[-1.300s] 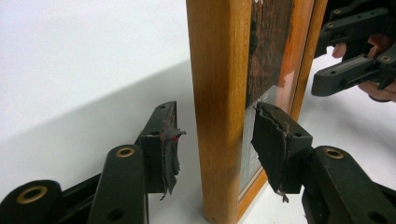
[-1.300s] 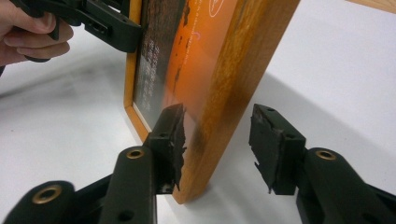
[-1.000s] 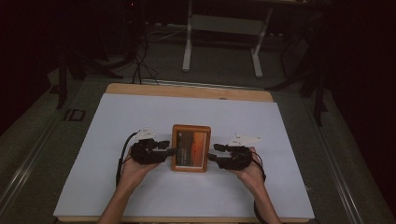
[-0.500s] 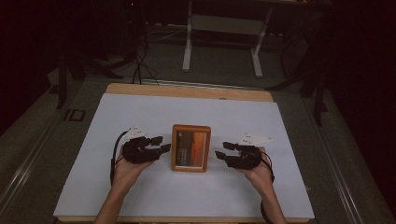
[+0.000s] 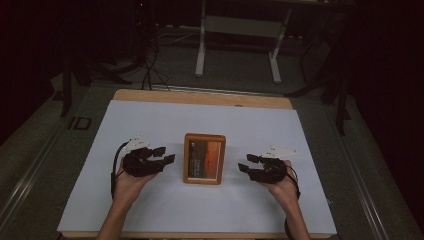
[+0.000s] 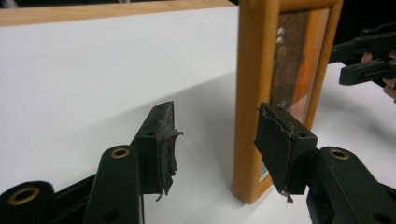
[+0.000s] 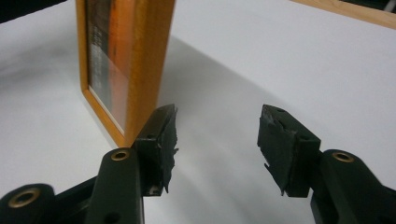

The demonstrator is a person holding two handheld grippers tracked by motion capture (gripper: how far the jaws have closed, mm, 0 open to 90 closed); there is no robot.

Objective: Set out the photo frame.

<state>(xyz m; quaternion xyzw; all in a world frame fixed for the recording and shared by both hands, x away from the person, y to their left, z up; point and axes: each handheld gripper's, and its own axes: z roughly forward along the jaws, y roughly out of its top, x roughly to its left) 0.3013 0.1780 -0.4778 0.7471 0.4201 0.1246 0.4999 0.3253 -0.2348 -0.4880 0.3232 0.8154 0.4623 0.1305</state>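
A wooden picture frame (image 5: 204,158) with an orange and brown print stands upright on the white table top (image 5: 150,125), near its middle. My left gripper (image 5: 166,154) sits a short way to the left of the frame, open and empty. In the left gripper view its jaws (image 6: 217,135) are spread, with the frame's edge (image 6: 254,93) just beyond the right jaw and not touching it. My right gripper (image 5: 244,163) rests to the right of the frame, also open and empty. In the right gripper view the frame (image 7: 140,60) stands beyond the left jaw of that gripper (image 7: 218,140).
The table's wooden far edge (image 5: 200,97) runs along the back. On the dark floor behind it stand a metal stand's legs (image 5: 235,45) and some cables (image 5: 150,65). Bare white surface lies on all sides of the frame.
Both grippers were up against the frame's sides a second ago. They have drawn outward, left and right, away from it. The frame stays standing where it was.
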